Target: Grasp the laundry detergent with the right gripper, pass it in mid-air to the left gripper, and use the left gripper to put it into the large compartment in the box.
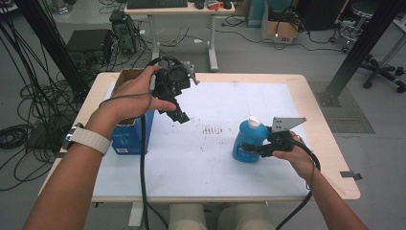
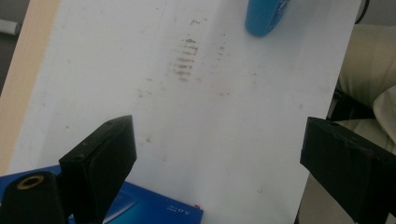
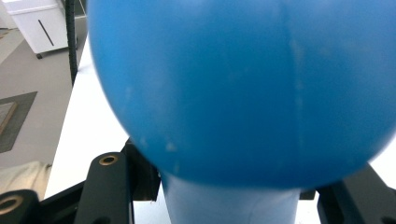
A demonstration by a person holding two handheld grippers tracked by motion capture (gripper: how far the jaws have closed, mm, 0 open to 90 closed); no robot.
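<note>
My right claw [image 1: 253, 149] grips blue bottle [image 1: 248, 140]; left claw [image 1: 179, 115] wide, empty above box [image 1: 131, 136]. Next: I carry bottle boxward.

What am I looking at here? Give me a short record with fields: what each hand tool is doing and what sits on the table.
right gripper: shut on the blue plastic bottle with a white cap, which stands upright
left gripper: open, empty, raised above the table
blue cardboard box: top open, near the left edge
surface: white sheet with brown smudges on a wooden table
</note>
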